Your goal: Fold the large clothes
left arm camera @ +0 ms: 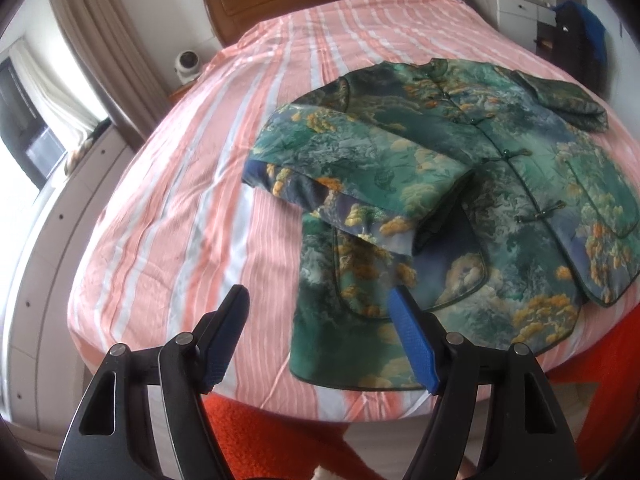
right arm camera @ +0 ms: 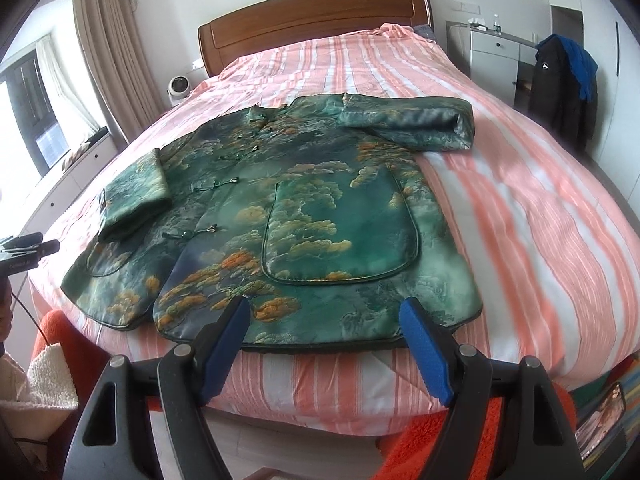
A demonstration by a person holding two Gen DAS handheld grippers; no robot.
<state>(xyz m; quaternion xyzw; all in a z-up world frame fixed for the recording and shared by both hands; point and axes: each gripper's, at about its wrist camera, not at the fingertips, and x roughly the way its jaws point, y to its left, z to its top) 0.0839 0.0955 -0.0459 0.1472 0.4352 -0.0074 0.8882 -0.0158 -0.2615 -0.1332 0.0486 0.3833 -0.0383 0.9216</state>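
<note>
A green padded jacket (right arm camera: 320, 208) with orange cloud print lies face up on the bed, hem towards me. Its left sleeve (left arm camera: 360, 160) is folded across the front; its right sleeve (right arm camera: 416, 120) is folded in near the collar. It also shows in the left wrist view (left arm camera: 500, 168). My left gripper (left arm camera: 320, 300) is open and empty, above the bed edge at the jacket's lower left corner. My right gripper (right arm camera: 326, 308) is open and empty, just above the jacket's hem. The left gripper's tips (right arm camera: 28, 246) show at the left edge of the right wrist view.
The bed (right arm camera: 540, 220) has a pink and white striped cover and a wooden headboard (right arm camera: 316, 20). A white fan (right arm camera: 176, 88) stands by the headboard. A dark coat (right arm camera: 560, 88) hangs on the right. An orange fleece (right arm camera: 460, 436) lies below the bed's front edge.
</note>
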